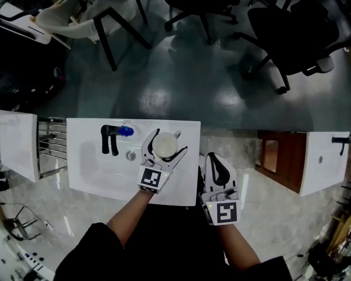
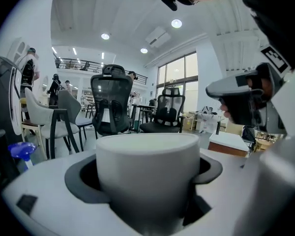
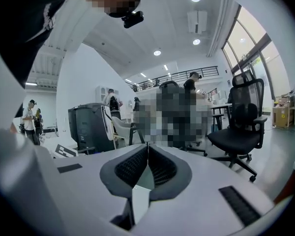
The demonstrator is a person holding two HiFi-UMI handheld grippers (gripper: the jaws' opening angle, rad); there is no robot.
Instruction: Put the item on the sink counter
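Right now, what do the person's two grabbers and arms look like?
The left gripper and the right gripper are both white, with curved jaws lined in black padding. Each carries a white cube printed with a black square marker. The person wears black sleeves that stop short of the wrists. No cables show.

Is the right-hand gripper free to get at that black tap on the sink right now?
Probably not directly. The left gripper, shut on the white cup, sits between the right gripper and the black tap, and the right one's jaws are closed.
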